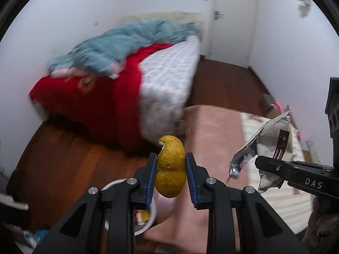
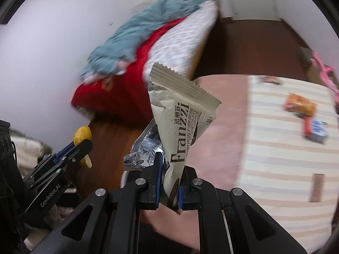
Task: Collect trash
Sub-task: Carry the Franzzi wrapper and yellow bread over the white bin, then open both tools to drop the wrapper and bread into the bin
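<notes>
While both loads are hanging above the floor, the left gripper is clenching a peel and the right gripper a wrapper; carrying them to the white bin below probably comes next.

Bed: blocks the left, heaped bedding overhanging.
Striped mat: open, three wrappers scattered.
Wood floor: bare toward door.
</notes>
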Demonstrator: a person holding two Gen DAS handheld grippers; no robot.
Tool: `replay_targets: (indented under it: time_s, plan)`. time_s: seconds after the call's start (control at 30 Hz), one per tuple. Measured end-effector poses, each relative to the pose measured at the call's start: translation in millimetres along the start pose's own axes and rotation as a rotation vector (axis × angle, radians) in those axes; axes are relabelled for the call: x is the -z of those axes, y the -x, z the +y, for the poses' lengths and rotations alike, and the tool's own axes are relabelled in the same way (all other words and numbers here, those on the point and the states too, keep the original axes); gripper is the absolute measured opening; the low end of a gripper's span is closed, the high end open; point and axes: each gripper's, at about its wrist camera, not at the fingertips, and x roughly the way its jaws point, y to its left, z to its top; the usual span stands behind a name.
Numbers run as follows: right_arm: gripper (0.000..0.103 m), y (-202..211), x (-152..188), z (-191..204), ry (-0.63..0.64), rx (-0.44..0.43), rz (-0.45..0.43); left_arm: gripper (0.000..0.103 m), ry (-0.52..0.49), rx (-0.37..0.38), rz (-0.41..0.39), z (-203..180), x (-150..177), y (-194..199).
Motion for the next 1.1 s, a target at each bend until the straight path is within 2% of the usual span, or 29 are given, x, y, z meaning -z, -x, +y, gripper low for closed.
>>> replay_targets:
  time_s: [0.23, 0.37, 0.47, 0.53, 0.63, 0.8, 0.9, 0.93, 1.0, 1.03, 1.07, 1.1]
  plan:
    - [0.012, -91.5, 14.8, 95.2, 0.085, -0.062, 0.129, 0.024, 0.13, -0.088, 0.102, 97.0, 33.2, -35.6]
    - [0.012, -157.8, 32.4, 127.2, 0.113, -0.053, 0.225, 0.024, 0.206, -0.091, 0.19, 133.5, 55.4, -74.8]
    - [0.012, -207.6, 46.8, 138.0, 0.121, -0.039, 0.308, 0.024, 0.284, -0.073, 0.288, 162.7, 77.3, -113.0]
    - [0.012, -241.3, 53.6, 141.4, 0.119, -0.027, 0.364, 0.024, 0.364, -0.031, 0.384, 183.5, 94.9, -147.5]
    - [0.012, -288.8, 67.4, 137.4, 0.106, -0.011, 0.451, 0.024, 0.443, 0.016, 0.476, 201.9, 116.3, -186.0]
    - [0.012, -350.8, 85.6, 126.0, 0.082, 0.027, 0.554, 0.026, 0.556, 0.109, 0.578, 216.3, 138.1, -229.3]
    - [0.012, -376.4, 89.7, 116.0, 0.079, 0.051, 0.596, 0.026, 0.59, 0.108, 0.614, 223.3, 144.0, -244.1]
    - [0.012, -385.8, 92.6, 113.4, 0.073, 0.057, 0.613, 0.029, 0.59, 0.098, 0.622, 225.3, 145.3, -247.0]
    - [0.012, -399.6, 97.0, 109.0, 0.072, 0.063, 0.644, 0.046, 0.598, 0.087, 0.635, 229.9, 145.1, -253.0]
    - [0.012, -406.1, 99.2, 107.6, 0.073, 0.067, 0.656, 0.069, 0.606, 0.085, 0.637, 231.5, 144.6, -255.3]
    - [0.013, -414.2, 101.3, 106.4, 0.076, 0.073, 0.669, 0.085, 0.614, 0.082, 0.637, 235.0, 144.7, -255.4]
    - [0.013, -416.5, 105.0, 105.6, 0.084, 0.067, 0.684, 0.087, 0.621, 0.079, 0.634, 240.3, 146.8, -250.0]
